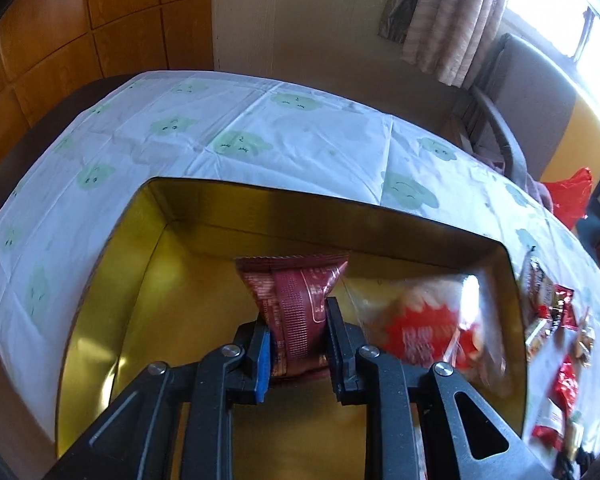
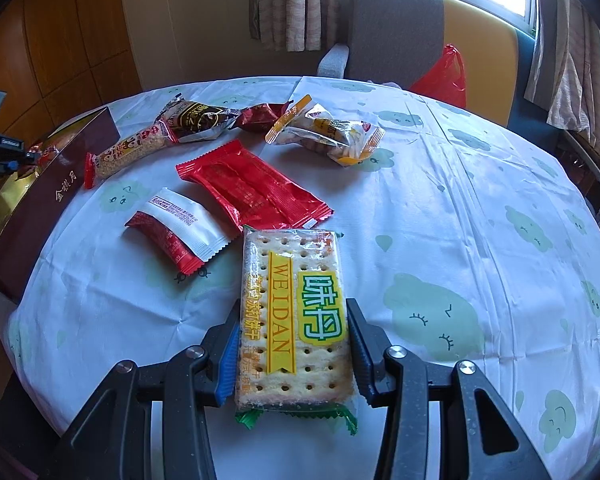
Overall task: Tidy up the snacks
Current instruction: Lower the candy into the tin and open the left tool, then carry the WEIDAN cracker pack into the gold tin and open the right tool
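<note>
The left gripper (image 1: pixel 296 344) pinches a dark red crimped snack packet (image 1: pixel 296 300) between its jaws, above the inside of a gold-lined rectangular tin box (image 1: pixel 204 216) on the desk (image 1: pixel 220 120) with its white cloud-print cloth. The packet's lower end is hidden behind the jaws. Beside it in the box lies a clear packet with a red label (image 1: pixel 428 328), blurred and partly lost in glare, its print unreadable. Loose red wrappers (image 1: pixel 556 312) on the cloth past the box's right wall are smeared and cut off by the frame edge.

The right gripper (image 2: pixel 294 348) grips a clear cracker packet with yellow and green label (image 2: pixel 294 312) by its long sides; whether it rests on the cloth or hangs just above cannot be told. Ahead lie a flat red foil packet (image 2: pixel 256 188), a white and red packet (image 2: pixel 180 228) and a long red-ended bar (image 2: pixel 132 152). The box's dark maroon outer wall (image 2: pixel 48 204) is cut off at left.
</note>
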Motion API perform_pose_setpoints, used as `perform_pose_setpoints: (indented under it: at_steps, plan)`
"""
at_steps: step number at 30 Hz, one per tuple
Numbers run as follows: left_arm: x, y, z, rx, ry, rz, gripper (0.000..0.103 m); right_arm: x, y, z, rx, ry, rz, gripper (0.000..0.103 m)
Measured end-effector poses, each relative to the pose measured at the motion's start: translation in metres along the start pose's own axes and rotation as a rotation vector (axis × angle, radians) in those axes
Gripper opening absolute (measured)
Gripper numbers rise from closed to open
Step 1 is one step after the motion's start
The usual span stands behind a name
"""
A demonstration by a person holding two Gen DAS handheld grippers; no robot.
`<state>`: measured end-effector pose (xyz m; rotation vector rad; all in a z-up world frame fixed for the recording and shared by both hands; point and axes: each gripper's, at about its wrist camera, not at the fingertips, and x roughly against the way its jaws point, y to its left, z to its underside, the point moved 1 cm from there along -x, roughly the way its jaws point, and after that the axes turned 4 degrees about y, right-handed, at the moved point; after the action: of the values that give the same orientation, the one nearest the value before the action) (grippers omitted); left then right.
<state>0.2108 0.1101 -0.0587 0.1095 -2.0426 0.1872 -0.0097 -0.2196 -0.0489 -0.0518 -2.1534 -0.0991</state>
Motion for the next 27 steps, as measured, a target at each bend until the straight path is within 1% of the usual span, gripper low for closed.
perform_pose_setpoints:
  at_steps: [1,2,3,5,9,16,21,22,24,27]
  plan:
    - [-0.002,0.0,0.001,0.003,0.002,-0.011,0.036,0.0,0.0,0.0,0.001,0.002,0.001,0.048]
    - [-0.001,0.0,0.003,0.007,-0.003,-0.012,0.042,0.0,0.0,-0.001,0.002,0.004,0.002,0.047]
    - [0.0,0.0,0.004,0.007,-0.009,-0.008,0.047,-0.001,0.001,-0.001,0.002,0.005,0.003,0.047]
    - [0.009,-0.001,0.01,0.006,-0.033,-0.008,0.05,-0.001,0.001,-0.001,0.002,0.007,0.005,0.047]
    - [0.031,-0.002,0.03,-0.017,-0.081,-0.019,0.05,-0.002,0.001,-0.001,0.001,0.009,0.012,0.047]
    - [0.072,-0.01,0.08,-0.077,-0.148,-0.017,0.05,-0.002,0.003,-0.001,-0.005,0.014,0.025,0.047]
    - [0.088,-0.011,0.109,-0.096,-0.153,-0.014,0.051,-0.001,0.005,-0.004,-0.005,0.032,0.038,0.047]
    - [0.09,-0.01,0.115,-0.098,-0.153,-0.012,0.052,-0.001,0.005,-0.005,-0.007,0.038,0.044,0.047]
    - [0.095,-0.009,0.125,-0.098,-0.157,-0.019,0.06,0.002,0.006,-0.007,-0.015,0.035,0.059,0.047]
    - [0.101,-0.005,0.136,-0.094,-0.164,-0.026,0.06,0.017,0.008,-0.014,-0.043,-0.013,0.067,0.047]
